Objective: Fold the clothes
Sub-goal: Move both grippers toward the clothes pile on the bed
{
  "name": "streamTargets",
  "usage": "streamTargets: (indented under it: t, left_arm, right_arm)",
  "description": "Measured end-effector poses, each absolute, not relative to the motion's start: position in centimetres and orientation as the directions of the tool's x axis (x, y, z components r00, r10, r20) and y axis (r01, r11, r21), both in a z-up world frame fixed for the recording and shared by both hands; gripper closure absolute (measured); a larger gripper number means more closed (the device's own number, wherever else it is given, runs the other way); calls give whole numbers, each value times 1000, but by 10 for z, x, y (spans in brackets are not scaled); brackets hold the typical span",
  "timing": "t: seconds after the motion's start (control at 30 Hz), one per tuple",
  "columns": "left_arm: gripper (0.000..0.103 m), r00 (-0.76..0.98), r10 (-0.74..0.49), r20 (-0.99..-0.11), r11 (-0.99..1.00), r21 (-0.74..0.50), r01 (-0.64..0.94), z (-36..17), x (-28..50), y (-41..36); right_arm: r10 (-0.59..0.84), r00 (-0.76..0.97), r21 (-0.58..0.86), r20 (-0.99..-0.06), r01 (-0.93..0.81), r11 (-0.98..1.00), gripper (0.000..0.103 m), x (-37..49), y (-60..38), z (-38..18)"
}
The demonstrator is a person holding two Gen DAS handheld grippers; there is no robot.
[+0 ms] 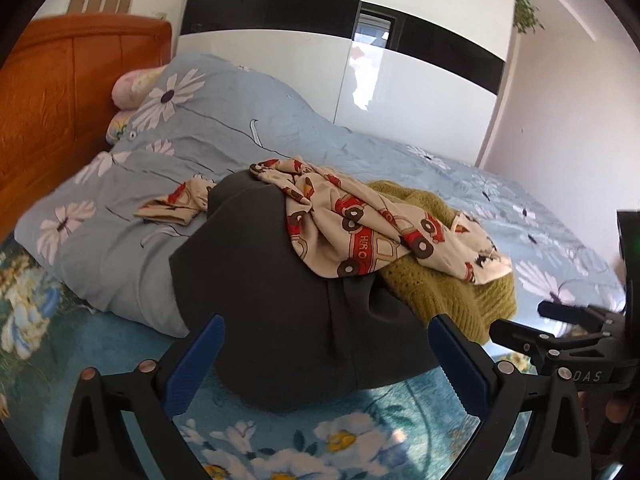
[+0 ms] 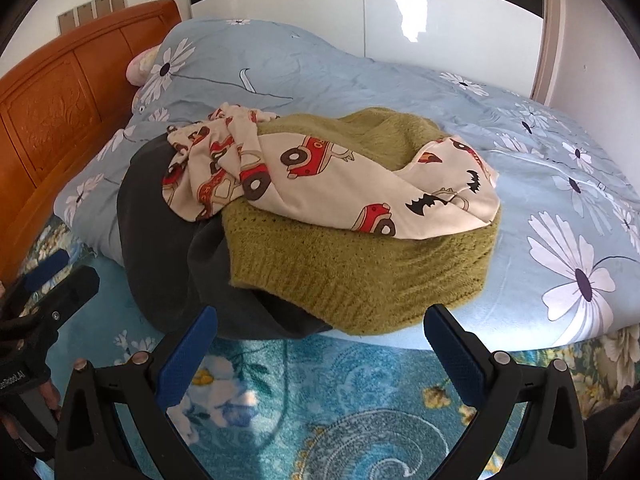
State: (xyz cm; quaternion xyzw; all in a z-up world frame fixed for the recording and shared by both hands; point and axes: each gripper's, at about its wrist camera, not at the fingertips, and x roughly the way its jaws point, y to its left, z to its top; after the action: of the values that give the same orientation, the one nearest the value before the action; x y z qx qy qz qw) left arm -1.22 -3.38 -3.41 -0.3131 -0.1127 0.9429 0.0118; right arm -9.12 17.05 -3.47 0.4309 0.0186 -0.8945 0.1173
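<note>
A pile of clothes lies on the bed's near edge. A dark grey garment (image 1: 276,304) lies at the pile's left (image 2: 160,248). An olive green knit sweater (image 2: 360,272) lies to its right (image 1: 448,296). A cream garment with red car prints (image 2: 328,184) is draped over both (image 1: 360,228). My left gripper (image 1: 326,348) is open and empty, just in front of the dark garment. My right gripper (image 2: 320,340) is open and empty, just in front of the sweater's hem. Each gripper shows at the edge of the other's view.
A light blue duvet with white daisies (image 2: 560,200) covers the bed, over a teal floral sheet (image 2: 340,392). An orange wooden headboard (image 1: 72,92) stands at the left, with pink pillows (image 1: 132,88) beside it. A white wardrobe with a black band (image 1: 320,40) stands behind.
</note>
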Motion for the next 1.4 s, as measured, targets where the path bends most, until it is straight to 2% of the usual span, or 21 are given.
streamTargets:
  t: [0.27,0.43,0.77,1.4]
  left_arm:
    - [0,-798,84,-597,-961,-260,93,-46,-30,-39]
    - [0,-792,49,-609,-971,-215,106,-52,-40,-36]
    - [0,-779,43,-625,-981,-174,85,-58,-57,-29]
    - [0,-730,123,-672,-961,-265,83,-77,-80,-28]
  right_arm:
    - [-226,-645,104,-730,222,-970,0,-105,177,-33]
    - [-228,-681,105,-696,218,-970,0,-111,179,-32]
    - [-192,-663,52,-724,225,-973,0,-124,181,-42]
    - [-222,-622,90,-751,237,-967,0,-127,188,-63]
